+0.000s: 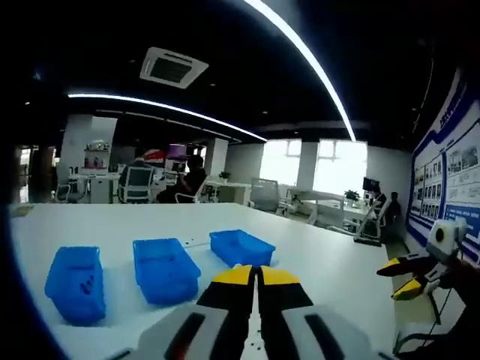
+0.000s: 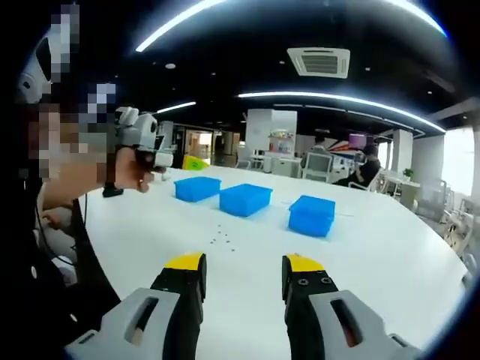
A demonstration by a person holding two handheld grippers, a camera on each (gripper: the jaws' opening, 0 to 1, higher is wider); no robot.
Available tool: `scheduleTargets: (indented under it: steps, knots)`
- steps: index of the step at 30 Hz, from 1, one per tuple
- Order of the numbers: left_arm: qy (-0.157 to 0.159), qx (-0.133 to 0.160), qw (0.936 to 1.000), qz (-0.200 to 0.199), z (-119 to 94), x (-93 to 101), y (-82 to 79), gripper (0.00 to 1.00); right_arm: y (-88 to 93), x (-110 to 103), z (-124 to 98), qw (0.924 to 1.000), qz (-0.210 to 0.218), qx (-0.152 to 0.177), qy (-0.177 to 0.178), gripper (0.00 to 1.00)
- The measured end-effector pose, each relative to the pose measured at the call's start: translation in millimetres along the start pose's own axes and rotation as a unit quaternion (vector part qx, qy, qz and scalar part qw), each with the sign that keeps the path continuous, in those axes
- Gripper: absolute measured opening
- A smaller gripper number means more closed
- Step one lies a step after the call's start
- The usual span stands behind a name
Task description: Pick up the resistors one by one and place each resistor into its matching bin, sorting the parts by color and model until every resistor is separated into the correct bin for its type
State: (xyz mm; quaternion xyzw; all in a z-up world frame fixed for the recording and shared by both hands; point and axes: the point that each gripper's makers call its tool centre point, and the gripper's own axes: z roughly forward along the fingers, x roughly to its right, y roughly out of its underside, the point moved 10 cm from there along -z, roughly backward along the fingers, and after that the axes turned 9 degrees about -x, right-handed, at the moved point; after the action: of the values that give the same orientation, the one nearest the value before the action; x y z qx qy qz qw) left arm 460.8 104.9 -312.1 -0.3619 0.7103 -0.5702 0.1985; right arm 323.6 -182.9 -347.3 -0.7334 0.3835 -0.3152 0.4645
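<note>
Nothing has been picked up yet, by the look of it: both tools are raised off the table, and the sorting seems to be at its very start. Nearest in the right gripper view, the right gripper [image 2: 244, 281], grey plastic with matte black jaws capped in yellow, stands wide apart and empty. Just ahead of its tips, a scatter of tiny dark resistors [image 2: 222, 240] lies loose on the smooth, glossy white table [image 2: 375, 240]; they are too small to tell colour or model. Beyond them sit three shallow rectangular bins of blue translucent plastic: the left blue bin [image 2: 196, 187], the middle blue bin [image 2: 244, 199] and the right blue bin [image 2: 311, 214], each standing apart from the next. In the left gripper view, the left gripper [image 1: 259, 281] has its yellow-tipped jaws pressed together with nothing visible between them, and the same bins lie just past its tips. The next move, I'd judge, calls for lowering the open jaws over a single speck and pinching finely, since such small, light parts could skid on that slick surface.
</note>
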Motion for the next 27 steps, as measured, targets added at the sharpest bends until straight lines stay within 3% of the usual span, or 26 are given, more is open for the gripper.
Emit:
scheduleTargets:
  steps: [4,11,19,23,25,27]
  knots:
    - [0.005,-0.002,0.9998,0.019,16.8,6.9,-9.3,0.05,-1.8,3.4,-3.7,0.9998,0.007,0.005,0.019,0.42]
    - [0.026,0.001,0.9984,0.05,70.4,19.0,-35.0,0.05,-1.3,13.0,-11.2,0.998,0.015,0.002,0.062,0.43]
    - [0.033,-0.019,0.9967,0.072,158.9,22.3,-53.0,0.05,1.3,24.5,-20.7,0.994,0.027,-0.001,0.107,0.44]
    - [0.005,-0.021,0.9932,0.115,192.3,17.3,-64.3,0.05,3.9,27.7,-25.0,0.9922,0.034,0.001,0.12,0.43]
    - [0.011,-0.023,0.9965,0.08,209.3,16.3,-69.2,0.05,5.6,28.7,-25.3,0.9917,0.037,-0.002,0.123,0.43]
    - [0.012,-0.03,0.9964,0.079,224.8,14.4,-73.5,0.05,6.7,29.9,-26.1,0.9913,0.038,-0.005,0.126,0.43]
